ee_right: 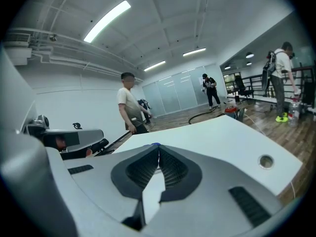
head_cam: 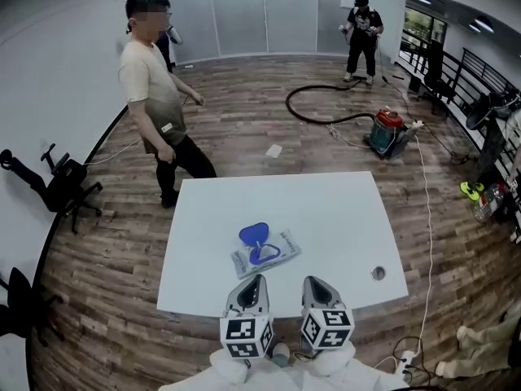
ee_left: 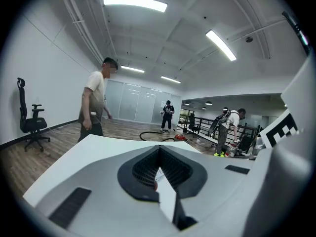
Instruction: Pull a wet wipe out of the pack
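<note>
The wet wipe pack (head_cam: 265,254) lies flat on the white table (head_cam: 342,218), near its front middle. Its blue lid (head_cam: 253,234) stands flipped open at the pack's far end. My left gripper (head_cam: 256,278) hovers just short of the pack's near edge, jaws shut with nothing between them. My right gripper (head_cam: 314,281) is held beside it, to the right of the pack, also shut and empty. In the left gripper view the left gripper's (ee_left: 159,150) pads meet. In the right gripper view the right gripper (ee_right: 158,148) is shut, and a sliver of the blue lid (ee_right: 155,144) shows past it.
A person (head_cam: 153,80) stands by the table's far left corner. A round cable hole (head_cam: 378,273) sits in the table's front right. On the wooden floor beyond are a vacuum (head_cam: 387,131) with a black hose (head_cam: 303,112). An office chair (head_cam: 59,184) stands left.
</note>
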The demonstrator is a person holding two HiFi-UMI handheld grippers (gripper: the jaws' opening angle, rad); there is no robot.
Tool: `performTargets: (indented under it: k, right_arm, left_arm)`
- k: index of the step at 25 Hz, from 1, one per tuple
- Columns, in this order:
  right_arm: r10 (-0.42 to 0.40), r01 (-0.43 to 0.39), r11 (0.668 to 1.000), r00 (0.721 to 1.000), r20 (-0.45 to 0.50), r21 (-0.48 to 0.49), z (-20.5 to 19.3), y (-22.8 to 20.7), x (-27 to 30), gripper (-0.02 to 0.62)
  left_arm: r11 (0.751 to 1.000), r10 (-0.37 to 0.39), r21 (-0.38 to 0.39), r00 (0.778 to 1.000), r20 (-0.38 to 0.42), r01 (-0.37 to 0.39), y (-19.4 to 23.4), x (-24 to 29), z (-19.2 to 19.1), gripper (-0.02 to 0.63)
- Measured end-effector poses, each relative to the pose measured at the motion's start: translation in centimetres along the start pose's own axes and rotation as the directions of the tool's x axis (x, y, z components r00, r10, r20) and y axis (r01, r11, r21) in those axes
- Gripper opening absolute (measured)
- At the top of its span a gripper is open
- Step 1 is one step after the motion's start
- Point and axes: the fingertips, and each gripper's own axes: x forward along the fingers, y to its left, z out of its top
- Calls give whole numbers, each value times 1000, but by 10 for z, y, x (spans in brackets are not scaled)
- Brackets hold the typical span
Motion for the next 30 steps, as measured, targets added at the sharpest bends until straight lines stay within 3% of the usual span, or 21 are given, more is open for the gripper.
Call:
performTargets:
  k: [10,20,24,30]
  right_arm:
    - [28,-29,1000,999,-30,-5,-2,7,31,9]
    - [153,-155,988,984,-93,-13,-22,20,84,12]
    - [175,-180,983,977,-124,-31,-30,23,106,60]
    - [200,-208,978,966,-166,-33,-42,27,141,75]
  left_arm:
    - [1000,18,-5,999,-36,-18,20,19,-5,-2]
    - [999,45,-17,997,-68,-46,42,31,-12,-2]
    - [997,64,-28,993,-95,-67,51,32,-21,-2]
    - [995,82,-41,990,-118,-88,64,38,-32,-2]
